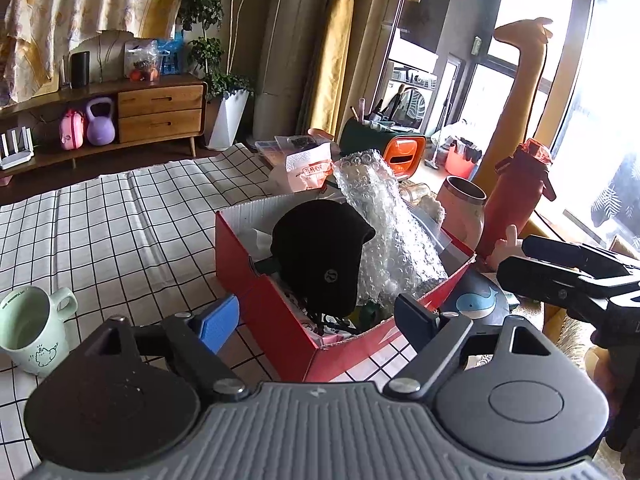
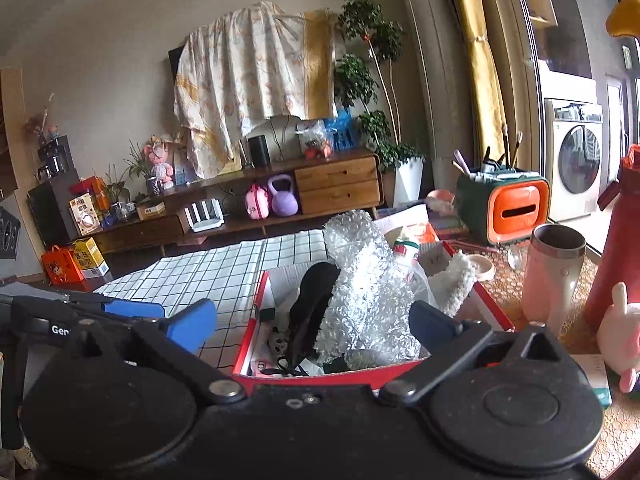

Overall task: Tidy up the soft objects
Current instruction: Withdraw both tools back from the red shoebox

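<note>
A red cardboard box (image 1: 256, 276) stands on the checked tablecloth (image 1: 120, 216). In it are a black knit hat (image 1: 320, 252), a roll of bubble wrap (image 1: 384, 216) and some small soft items underneath. My left gripper (image 1: 316, 316) is open and empty, just in front of the box's near corner. My right gripper (image 2: 312, 324) is open and empty, over the near edge of the box (image 2: 360, 374). The hat (image 2: 312, 304) and bubble wrap (image 2: 364, 292) lie between its fingers in view. A white fluffy item (image 2: 452, 280) hangs over the box's right side.
A pale green mug (image 1: 32, 328) stands at the left. A pink tumbler (image 2: 554, 268), a red bottle (image 2: 616, 240) and a pink plush toy (image 2: 622, 332) stand to the right. An orange and green organiser (image 2: 504, 204) is behind. The right gripper shows in the left wrist view (image 1: 568, 272).
</note>
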